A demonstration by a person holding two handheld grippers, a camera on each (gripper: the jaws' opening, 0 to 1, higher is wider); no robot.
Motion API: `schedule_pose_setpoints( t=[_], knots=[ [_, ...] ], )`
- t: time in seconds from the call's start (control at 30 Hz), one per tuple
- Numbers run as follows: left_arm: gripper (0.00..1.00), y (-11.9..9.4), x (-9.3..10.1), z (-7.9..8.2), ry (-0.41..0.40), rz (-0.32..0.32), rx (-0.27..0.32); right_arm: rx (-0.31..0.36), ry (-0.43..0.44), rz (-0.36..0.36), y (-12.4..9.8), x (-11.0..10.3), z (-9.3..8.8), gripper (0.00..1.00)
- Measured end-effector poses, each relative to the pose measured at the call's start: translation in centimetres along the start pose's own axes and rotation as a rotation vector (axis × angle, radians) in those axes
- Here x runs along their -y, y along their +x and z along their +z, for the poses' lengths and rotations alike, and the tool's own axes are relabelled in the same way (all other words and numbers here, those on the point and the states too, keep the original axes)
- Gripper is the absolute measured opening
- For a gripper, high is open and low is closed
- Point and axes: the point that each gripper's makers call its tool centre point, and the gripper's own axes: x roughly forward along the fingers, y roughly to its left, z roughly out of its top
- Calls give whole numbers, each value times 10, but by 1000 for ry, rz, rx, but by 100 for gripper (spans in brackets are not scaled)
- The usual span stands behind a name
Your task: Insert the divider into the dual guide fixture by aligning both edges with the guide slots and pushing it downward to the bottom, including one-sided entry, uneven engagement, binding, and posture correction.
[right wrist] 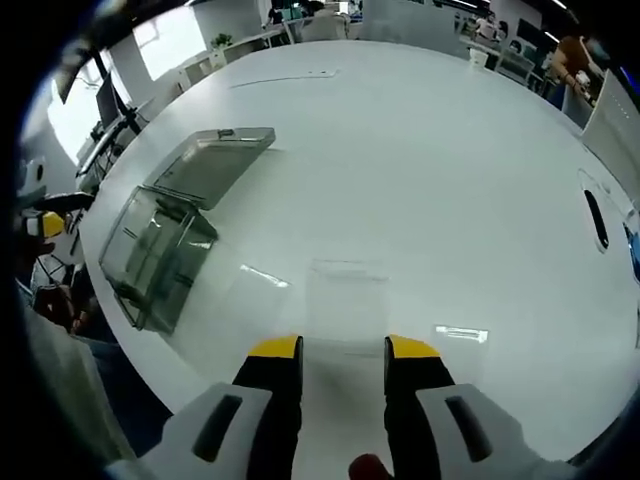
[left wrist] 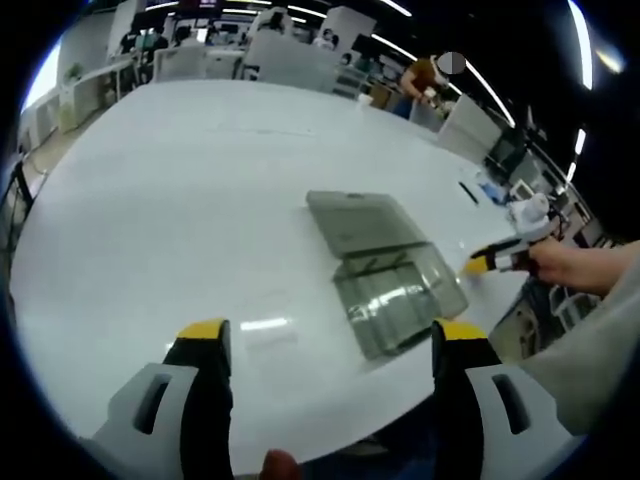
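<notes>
In the left gripper view my left gripper (left wrist: 330,345) hovers above the near edge of the white table (left wrist: 170,200), its yellow-tipped jaws spread wide apart with nothing between them. Beyond them, toward the right, the clear plastic fixture (left wrist: 395,295) sits on the table, with its flat lid (left wrist: 362,222) lying open on the far side. Further right, my right gripper (left wrist: 495,262) reaches in from the edge, held in my hand (left wrist: 565,265), just beside the fixture.

In the right gripper view the fixture (right wrist: 160,245) lies at the left, near the table's edge, its lid (right wrist: 212,162) spread toward the table's middle. In the centre, my right gripper (right wrist: 343,350) has its jaws apart and not gripping anything; the transparent divider (right wrist: 347,292) lies flat on the table (right wrist: 450,170) just ahead of the tips, well apart from the fixture. A dark pen-like object (right wrist: 596,219) lies at the far right.
</notes>
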Motion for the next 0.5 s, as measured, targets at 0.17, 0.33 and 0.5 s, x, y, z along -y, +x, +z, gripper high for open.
schedule_pose_setpoints(
  t=[0.17,0.33,0.5],
  knots=[
    [80,0,2,1,6,-4,3,12,3,4,-3,-2,0,27],
    [80,1,5,3,8,-9,8,28,-1,7,-8,-2,2,27],
    [80,2,10,3,8,-19,10,49,-8,13,-14,-4,7,27]
  ],
)
